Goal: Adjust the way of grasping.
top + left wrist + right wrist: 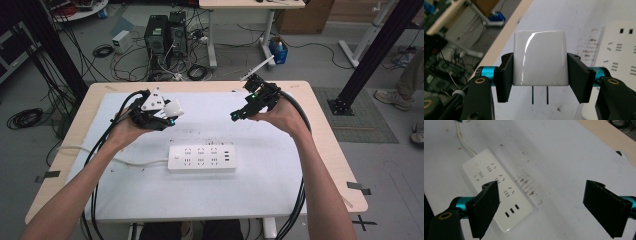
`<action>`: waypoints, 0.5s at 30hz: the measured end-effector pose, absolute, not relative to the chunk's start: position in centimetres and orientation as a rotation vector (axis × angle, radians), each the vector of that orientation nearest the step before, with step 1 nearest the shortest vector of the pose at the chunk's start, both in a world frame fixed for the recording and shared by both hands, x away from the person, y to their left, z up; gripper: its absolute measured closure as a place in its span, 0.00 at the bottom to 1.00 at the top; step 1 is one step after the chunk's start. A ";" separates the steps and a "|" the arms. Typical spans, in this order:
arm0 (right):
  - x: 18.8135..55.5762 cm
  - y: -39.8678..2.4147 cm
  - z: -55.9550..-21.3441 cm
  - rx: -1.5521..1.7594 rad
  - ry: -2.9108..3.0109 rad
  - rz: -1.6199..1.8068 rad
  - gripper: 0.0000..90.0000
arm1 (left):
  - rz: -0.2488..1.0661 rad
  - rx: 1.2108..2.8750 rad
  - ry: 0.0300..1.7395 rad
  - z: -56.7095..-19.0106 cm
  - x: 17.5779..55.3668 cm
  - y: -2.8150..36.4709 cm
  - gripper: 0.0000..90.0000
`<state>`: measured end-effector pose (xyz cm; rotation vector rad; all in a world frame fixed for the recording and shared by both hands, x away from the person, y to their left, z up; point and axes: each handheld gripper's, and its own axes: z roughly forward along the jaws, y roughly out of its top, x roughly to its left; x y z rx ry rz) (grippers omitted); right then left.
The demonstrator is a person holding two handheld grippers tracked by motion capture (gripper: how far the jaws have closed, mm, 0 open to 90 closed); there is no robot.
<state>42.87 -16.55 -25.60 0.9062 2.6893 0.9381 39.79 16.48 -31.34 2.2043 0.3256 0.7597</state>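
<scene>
Power strip cut off at the frame's right edge, charger's sides hidden behind gripping fingers

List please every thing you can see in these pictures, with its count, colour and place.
plug adapter: one, white, clamped in the left tool, two prongs showing
power strip: one, white, flat on the sheet at mid-table
sheet: one, white, stained, covers the tabletop
table: one, light wood
computer towers: two, black, on the floor beyond the table
left tool: one, black, shut on the adapter
right tool: one, black, open, above the table
</scene>
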 end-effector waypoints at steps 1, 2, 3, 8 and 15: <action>42.8 -16.5 -25.5 0.923 2.694 0.959 0.15 | 0.771 2.186 0.307 -31.3 39.5 16.2 0.47; 42.8 -16.5 -25.5 0.935 2.695 0.995 0.15 | 0.789 2.166 0.274 -31.3 39.1 15.8 0.47; 42.8 -16.4 -25.5 0.948 2.699 1.029 0.15 | 0.804 2.161 0.255 -31.3 38.8 15.5 0.47; 42.4 -16.0 -25.7 0.948 2.711 1.113 0.15 | 0.907 2.112 0.159 -31.7 37.4 13.8 0.47; 42.0 -15.4 -26.4 0.976 2.771 1.395 0.18 | 1.053 2.072 0.027 -32.7 35.6 11.4 0.47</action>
